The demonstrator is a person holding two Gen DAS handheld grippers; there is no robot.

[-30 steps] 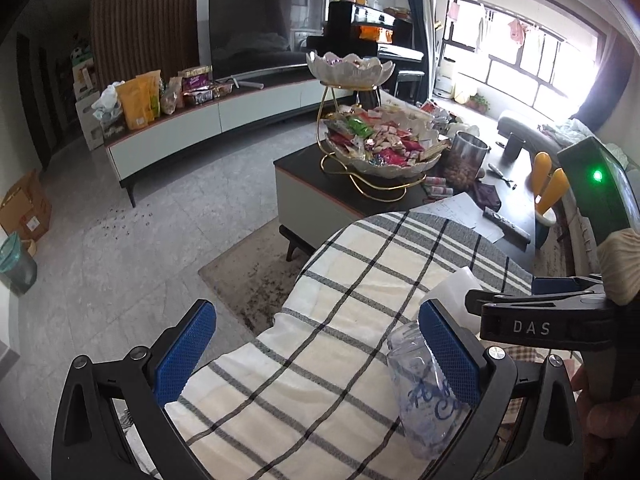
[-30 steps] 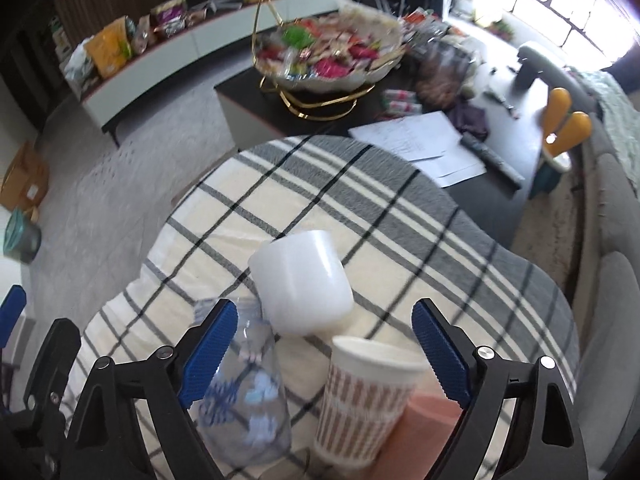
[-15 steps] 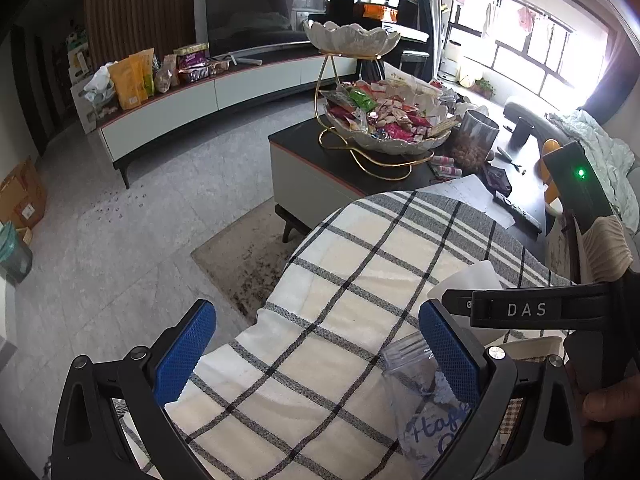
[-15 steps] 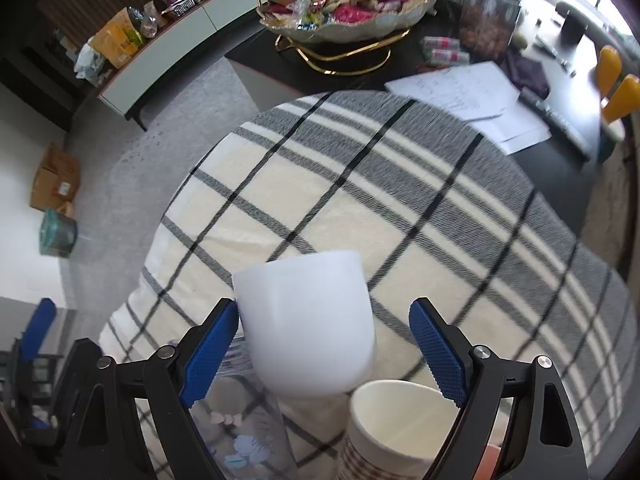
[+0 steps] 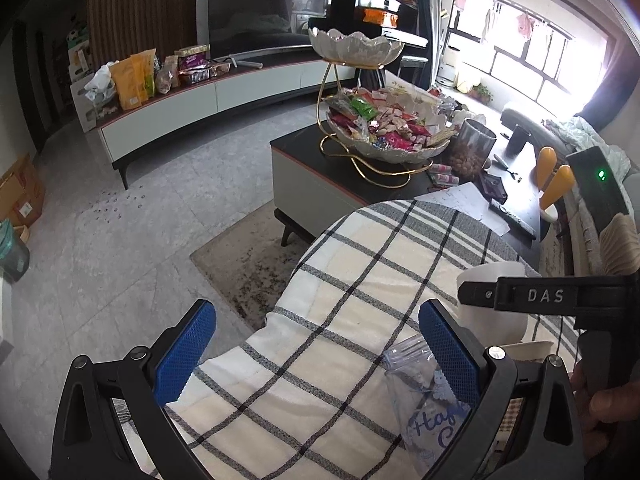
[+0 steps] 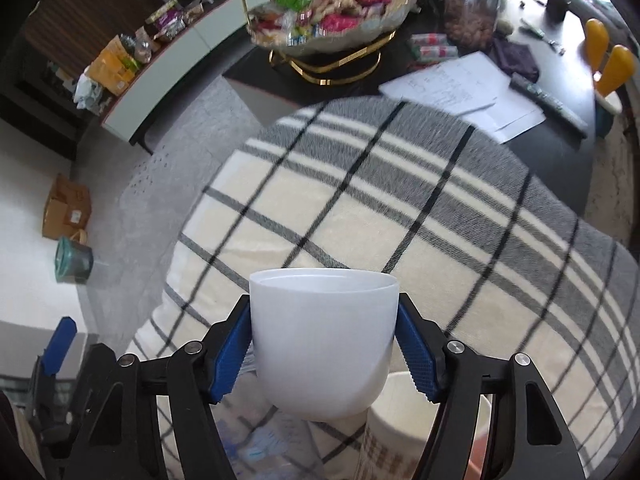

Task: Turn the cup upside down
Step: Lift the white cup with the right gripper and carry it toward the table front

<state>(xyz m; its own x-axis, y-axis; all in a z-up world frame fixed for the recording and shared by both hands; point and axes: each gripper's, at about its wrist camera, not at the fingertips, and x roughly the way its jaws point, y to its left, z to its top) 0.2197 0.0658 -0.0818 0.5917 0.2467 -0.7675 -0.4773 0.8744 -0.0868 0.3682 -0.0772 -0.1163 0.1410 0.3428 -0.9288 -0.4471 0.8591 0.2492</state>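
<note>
A plain white cup (image 6: 324, 344) stands upright, mouth up, on the plaid cloth (image 6: 360, 208). My right gripper (image 6: 324, 346) is shut on its sides, a blue pad on each side. In the left wrist view the white cup (image 5: 492, 320) shows at the right, partly hidden behind the right gripper's black body (image 5: 544, 295). My left gripper (image 5: 318, 356) is open and empty, low over the cloth's near left part.
A clear plastic cup with blue lettering (image 5: 428, 404) and a brown-patterned paper cup (image 6: 400, 432) stand close beside the white cup. Beyond the cloth is a dark coffee table (image 5: 320, 152) with a two-tier snack bowl (image 5: 384, 128), papers and a remote. Bare floor lies to the left.
My right gripper has moved forward and down around the white cup and shut on it. My left gripper has drifted slightly and stayed open.
</note>
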